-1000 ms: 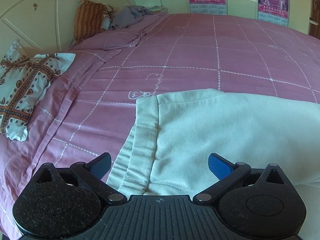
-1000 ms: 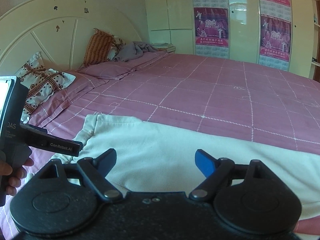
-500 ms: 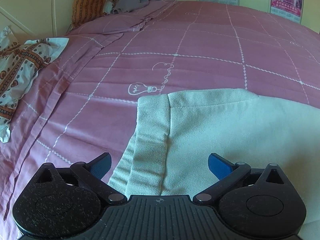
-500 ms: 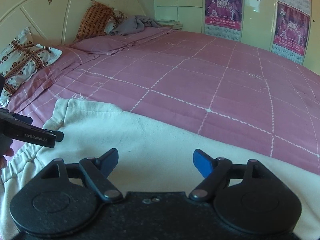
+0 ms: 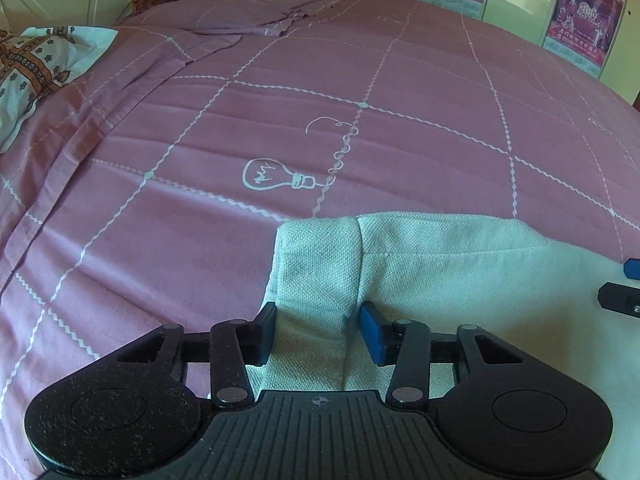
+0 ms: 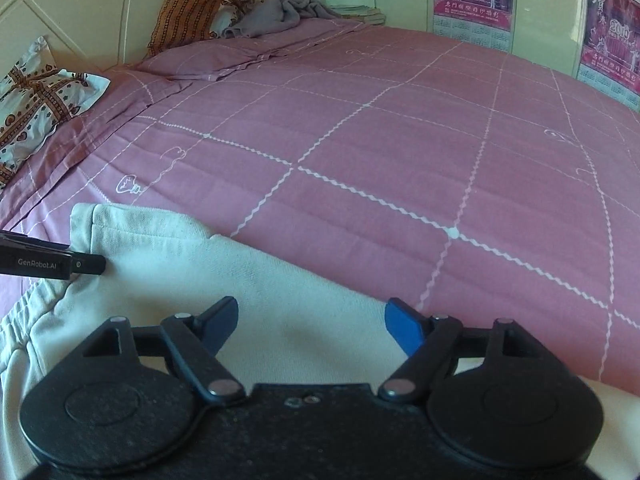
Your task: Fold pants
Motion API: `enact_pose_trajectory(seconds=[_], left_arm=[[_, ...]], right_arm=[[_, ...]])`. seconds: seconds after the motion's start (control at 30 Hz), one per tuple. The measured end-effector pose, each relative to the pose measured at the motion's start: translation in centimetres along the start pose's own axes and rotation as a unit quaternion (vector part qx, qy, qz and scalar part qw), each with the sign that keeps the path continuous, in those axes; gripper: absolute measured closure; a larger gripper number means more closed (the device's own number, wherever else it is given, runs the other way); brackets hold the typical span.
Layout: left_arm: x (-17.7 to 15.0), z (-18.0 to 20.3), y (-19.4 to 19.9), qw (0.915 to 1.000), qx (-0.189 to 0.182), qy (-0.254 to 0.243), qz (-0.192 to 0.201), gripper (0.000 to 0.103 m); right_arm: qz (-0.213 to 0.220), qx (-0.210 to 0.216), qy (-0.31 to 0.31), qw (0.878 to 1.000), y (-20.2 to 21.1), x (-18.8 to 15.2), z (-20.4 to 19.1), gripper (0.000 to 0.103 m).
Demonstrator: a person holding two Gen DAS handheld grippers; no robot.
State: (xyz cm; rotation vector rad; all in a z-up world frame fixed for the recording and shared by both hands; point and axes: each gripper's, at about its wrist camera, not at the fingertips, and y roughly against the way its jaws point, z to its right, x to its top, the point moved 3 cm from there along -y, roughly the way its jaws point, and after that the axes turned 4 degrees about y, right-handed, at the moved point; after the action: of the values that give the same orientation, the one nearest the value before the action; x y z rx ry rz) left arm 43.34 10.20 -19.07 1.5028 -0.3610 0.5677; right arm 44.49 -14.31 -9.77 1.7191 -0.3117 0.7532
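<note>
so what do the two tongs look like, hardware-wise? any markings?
Both match: a black textured body with two round discs, black linkage arms on silver pivot pins, one dark finger and one bright blue one. The left tongs have a ribbed centre plate with a small crosshair mark; their side reads "GenRobot.AI" in white in the right wrist view. The right tongs show two small screws at centre. No cables or sleeves are visible.

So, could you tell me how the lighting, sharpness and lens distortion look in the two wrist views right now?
Left wrist view: sharp, the weave of the pants and the lightbulb print crisp; fisheye bows the bedspread grid; dark vignette in the corners. Right wrist view: also sharp, soft daylight, glare on the glossy wardrobe doors, and the headboard curves strongly.
</note>
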Motion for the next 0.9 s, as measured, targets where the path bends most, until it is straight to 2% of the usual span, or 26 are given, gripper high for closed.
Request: enact_pose_trajectory(seconds=[0.23, 0.27, 0.33, 0.37, 0.53, 0.57, 0.6, 0.63, 0.67, 0.7, 0.73, 0.77, 0.8, 0.87, 0.9], left_arm=[[-0.3, 0.2, 0.4, 0.9999, 0.005, -0.013, 0.007, 0.070], [-0.3, 0.3, 0.5, 0.9999, 0.006, -0.010, 0.007, 0.070], [-0.2, 0.3, 0.8, 0.9999, 0.004, -0.005, 0.008, 0.073], [-0.2, 0.3, 1.0, 0.9999, 0.003, -0.004, 0.011, 0.075], [-0.1, -0.7, 1.9, 0.9996, -0.017, 0.021, 0.010, 0.075], [0.0, -0.9, 2.0, 0.9996, -0.018, 0.023, 0.006, 0.074], [0.1, -1.0, 2.0, 0.9996, -0.014, 0.022, 0.006, 0.071], [0.2, -1.0, 1.8, 0.9998, -0.011, 0.017, 0.003, 0.069], [0.3, -1.0, 1.5, 0.9999, -0.008, 0.010, 0.001, 0.066], [0.3, -1.0, 1.2, 1.0000, -0.005, 0.006, 0.000, 0.062], [0.3, -1.0, 0.7, 1.0000, 0.000, 0.006, -0.004, 0.059], [0.3, -1.1, 0.3, 0.9999, 0.000, 0.009, -0.006, 0.057], [0.3, -1.2, -0.1, 0.9999, -0.005, 0.013, -0.007, 0.057], [0.3, -1.3, -0.5, 0.9998, -0.012, 0.018, -0.001, 0.057], [0.2, -1.3, -0.5, 0.9998, -0.011, 0.018, 0.003, 0.061]], right_arm=[[-0.032, 0.013, 0.038, 0.999, -2.2, 0.6, 0.3, 0.041], [-0.038, 0.015, 0.048, 0.998, -2.4, 0.7, 0.2, 0.051], [-0.039, 0.027, 0.069, 0.997, -2.2, 0.7, -0.5, 0.090], [-0.034, 0.019, 0.073, 0.997, -1.8, 0.8, -0.8, 0.100], [-0.016, 0.024, 0.092, 0.995, 0.2, -0.2, -1.6, 0.098], [-0.013, 0.024, 0.091, 0.995, 0.4, -0.2, -1.5, 0.084], [-0.008, 0.022, 0.086, 0.996, 0.5, -0.2, -1.3, 0.056], [-0.001, 0.013, 0.079, 0.997, 0.5, 0.1, -1.1, 0.036], [0.009, 0.001, 0.078, 0.997, 0.5, 0.4, -1.0, 0.002], [0.018, -0.002, 0.086, 0.996, 0.4, 0.6, -1.1, 0.004], [0.019, 0.005, 0.098, 0.995, 0.0, 0.8, -1.2, 0.011], [0.003, 0.014, 0.102, 0.995, -0.8, 1.0, -1.3, 0.030], [-0.012, 0.020, 0.101, 0.995, -1.6, 1.1, -1.3, 0.042], [-0.026, 0.016, 0.104, 0.994, -3.0, 1.2, -1.4, 0.042], [-0.029, 0.020, 0.104, 0.994, -3.4, 1.2, -1.4, 0.043]])
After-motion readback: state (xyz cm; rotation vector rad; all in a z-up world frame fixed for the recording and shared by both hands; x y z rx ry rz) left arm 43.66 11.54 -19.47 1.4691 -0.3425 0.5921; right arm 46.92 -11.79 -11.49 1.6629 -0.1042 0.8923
